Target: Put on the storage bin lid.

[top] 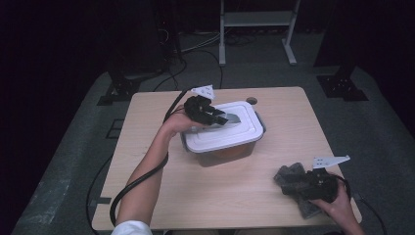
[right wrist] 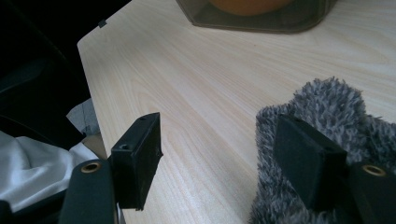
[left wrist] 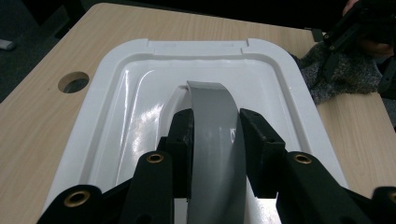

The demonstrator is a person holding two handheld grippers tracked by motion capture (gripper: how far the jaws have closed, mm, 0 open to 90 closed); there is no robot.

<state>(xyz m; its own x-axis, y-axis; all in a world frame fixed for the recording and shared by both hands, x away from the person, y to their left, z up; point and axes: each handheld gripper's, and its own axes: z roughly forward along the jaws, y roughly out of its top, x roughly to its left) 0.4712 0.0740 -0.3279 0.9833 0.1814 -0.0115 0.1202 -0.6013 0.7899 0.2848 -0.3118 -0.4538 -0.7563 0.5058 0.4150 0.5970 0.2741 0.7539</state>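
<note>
A white lid (top: 235, 134) sits on a dark see-through box (top: 222, 155) in the middle of the table, with something orange inside the box. The lid carries a grey arched handle (left wrist: 215, 116) in its recessed middle. My left gripper (left wrist: 215, 128) comes in over the lid's left side and is shut on that handle, one pad on each flank; in the high view the left gripper (top: 217, 117) lies over the lid. My right gripper (right wrist: 217, 140) stands open low over the table's near right corner. Its right pad is over a grey fuzzy cloth (right wrist: 327, 107), its left pad over bare wood.
The wooden table (top: 161, 186) has a round cable hole (top: 251, 101) behind the box. The grey cloth (top: 289, 175) lies beside the right gripper (top: 298, 185) near the table's front right edge. Cables trail off the left side. Stands and a white frame are on the floor beyond.
</note>
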